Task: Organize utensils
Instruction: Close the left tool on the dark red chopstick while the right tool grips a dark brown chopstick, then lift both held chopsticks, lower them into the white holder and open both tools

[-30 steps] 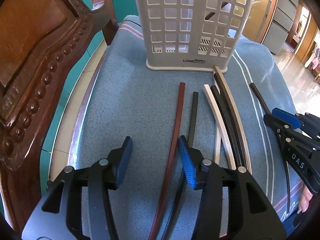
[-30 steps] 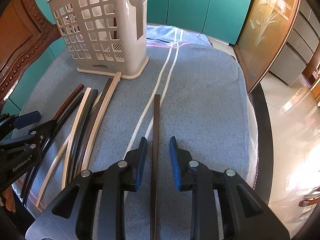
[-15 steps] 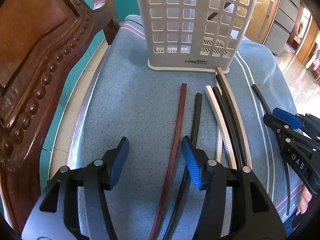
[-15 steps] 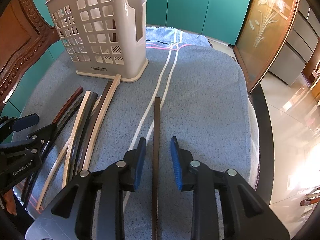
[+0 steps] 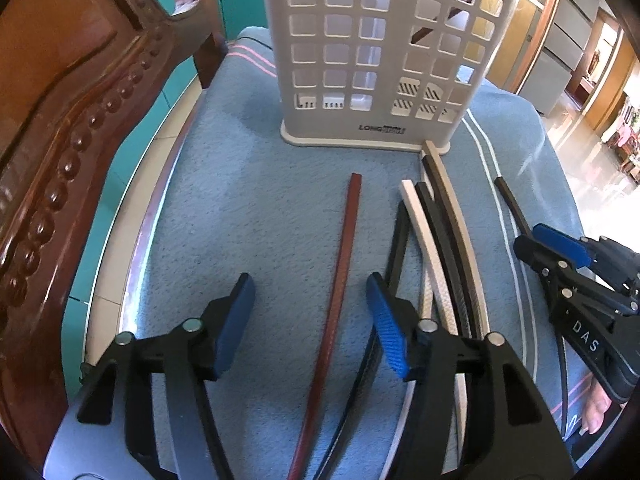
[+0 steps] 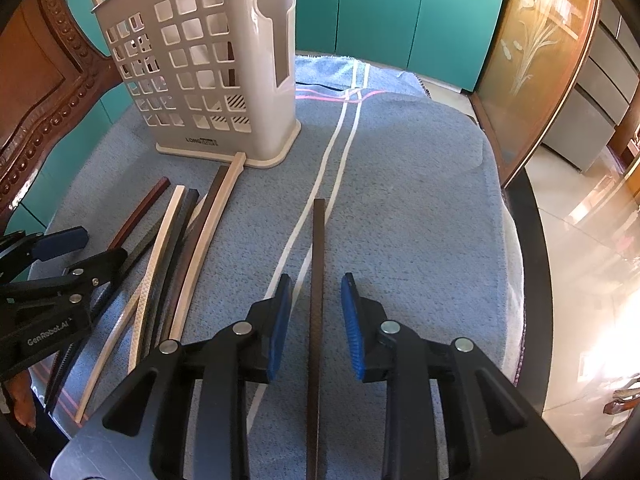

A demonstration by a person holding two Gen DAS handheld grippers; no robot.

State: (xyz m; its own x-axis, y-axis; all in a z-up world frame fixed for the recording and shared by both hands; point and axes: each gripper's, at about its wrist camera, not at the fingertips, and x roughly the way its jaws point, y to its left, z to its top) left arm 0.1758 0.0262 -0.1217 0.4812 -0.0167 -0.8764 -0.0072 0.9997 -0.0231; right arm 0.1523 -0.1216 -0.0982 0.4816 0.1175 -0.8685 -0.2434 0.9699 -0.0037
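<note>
- the left gripper (image 5: 310, 322) has its fingers spread wide, straddling the reddish-brown chopstick (image 5: 340, 292) that lies flat on the blue towel (image 5: 240, 208); neither pad touches it.
- the right gripper (image 6: 314, 320) also has its fingers spread, more narrowly, with the dark brown chopstick (image 6: 317, 280) running between them, untouched.
- the remaining chopsticks (image 6: 176, 256), cream, black and brown, lie bunched between the two grippers, one tip touching the foot of the slotted utensil holder (image 6: 224, 92), which stands upright at the far side of the towel on the counter.
- a few sticks appear to stand inside the holder already, seen through the grid, so the task looks partly done.
- the step in hand seems to be a double pick: each gripper closing on its own stick.
- to do it well, each gripper should sink until the pads reach the towel, keep the stick centred, then close squarely across its narrow width.
- gripping near the middle would limit swinging when the stick is tipped upright for the holder.
- the left pick needs care: a black stick lies just beside its right finger and could be caught along with the reddish one.
</note>
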